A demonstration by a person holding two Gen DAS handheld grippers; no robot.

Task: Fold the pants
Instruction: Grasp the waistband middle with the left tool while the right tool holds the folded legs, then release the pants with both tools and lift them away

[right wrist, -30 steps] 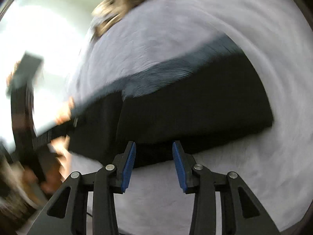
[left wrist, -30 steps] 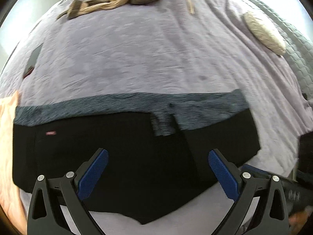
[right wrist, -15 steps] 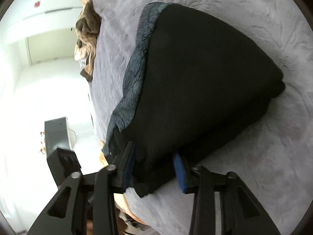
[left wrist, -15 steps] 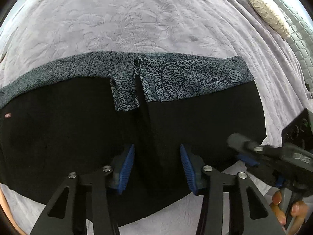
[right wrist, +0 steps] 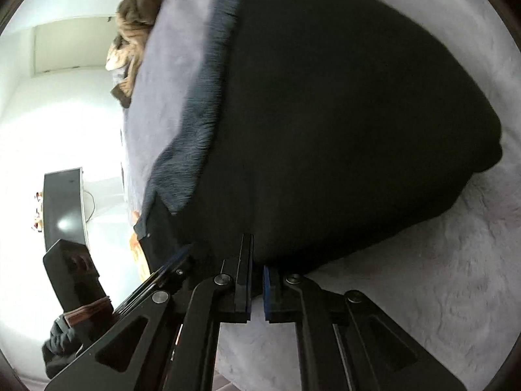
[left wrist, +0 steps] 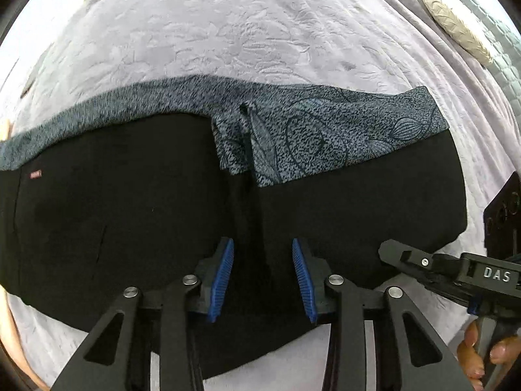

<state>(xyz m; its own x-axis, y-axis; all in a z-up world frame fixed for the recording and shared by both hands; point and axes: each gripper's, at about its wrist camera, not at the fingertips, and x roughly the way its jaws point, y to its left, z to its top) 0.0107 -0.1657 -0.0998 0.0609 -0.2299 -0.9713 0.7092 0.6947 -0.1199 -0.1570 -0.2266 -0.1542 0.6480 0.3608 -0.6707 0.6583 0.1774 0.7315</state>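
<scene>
Black pants point(left wrist: 130, 221) with a grey patterned waistband point(left wrist: 325, 130) lie folded on a lilac bedspread point(left wrist: 228, 32). My left gripper point(left wrist: 262, 277) is over the near edge of the pants, its blue pads part open around a ridge of black cloth. My right gripper point(right wrist: 257, 288) is shut on the near edge of the pants point(right wrist: 342, 130). It also shows in the left wrist view point(left wrist: 423, 264), at the right end of the pants.
A heap of brown clothes point(right wrist: 130, 32) lies at the far end of the bed. A cream cushion point(left wrist: 456, 29) rests by the quilted grey headboard point(left wrist: 498, 39). A dark screen point(right wrist: 62, 205) stands in the bright room beyond the bed.
My left gripper has narrowed from wide open and moved in over the pants. My right gripper has come to the pants' edge and closed on it.
</scene>
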